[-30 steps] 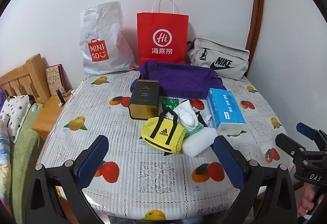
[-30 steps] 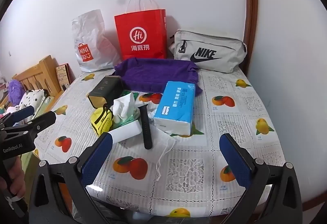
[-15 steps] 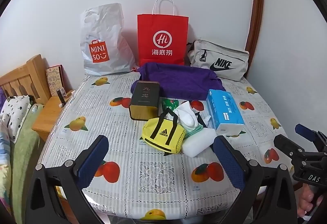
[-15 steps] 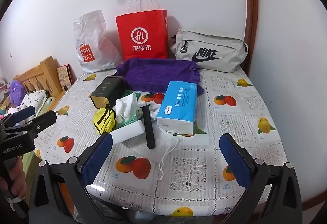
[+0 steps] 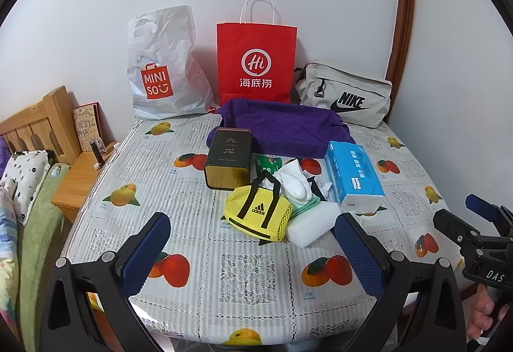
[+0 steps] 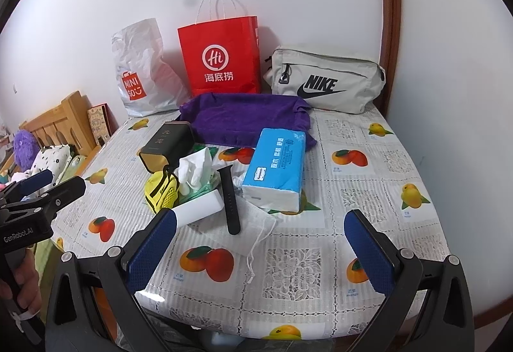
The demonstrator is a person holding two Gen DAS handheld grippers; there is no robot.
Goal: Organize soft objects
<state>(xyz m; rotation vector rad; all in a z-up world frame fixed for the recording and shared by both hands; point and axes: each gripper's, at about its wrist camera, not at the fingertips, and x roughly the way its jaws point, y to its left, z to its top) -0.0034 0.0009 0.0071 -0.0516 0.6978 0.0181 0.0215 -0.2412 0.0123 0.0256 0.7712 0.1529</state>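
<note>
A pile lies mid-table: a yellow Adidas bag (image 5: 256, 217), a white sponge block (image 5: 312, 223), white gloves on a green cloth (image 5: 293, 180), a blue tissue pack (image 5: 354, 178), a black watch strap (image 6: 229, 201), a white face mask (image 6: 253, 223) and a dark tin box (image 5: 229, 156). A purple towel (image 5: 285, 127) lies behind them. My left gripper (image 5: 253, 251) is open and empty at the near edge, in front of the yellow bag. My right gripper (image 6: 259, 247) is open and empty, in front of the mask.
A white Miniso bag (image 5: 163, 69), a red paper bag (image 5: 256, 63) and a grey Nike pouch (image 5: 346, 95) stand along the back wall. A wooden bedside stand (image 5: 83, 172) and bed are left of the table (image 5: 192, 198). A wall is on the right.
Both grippers have stayed open. The right view has shifted slightly, so the objects sit a little nearer and to the right. The objects have not moved.
</note>
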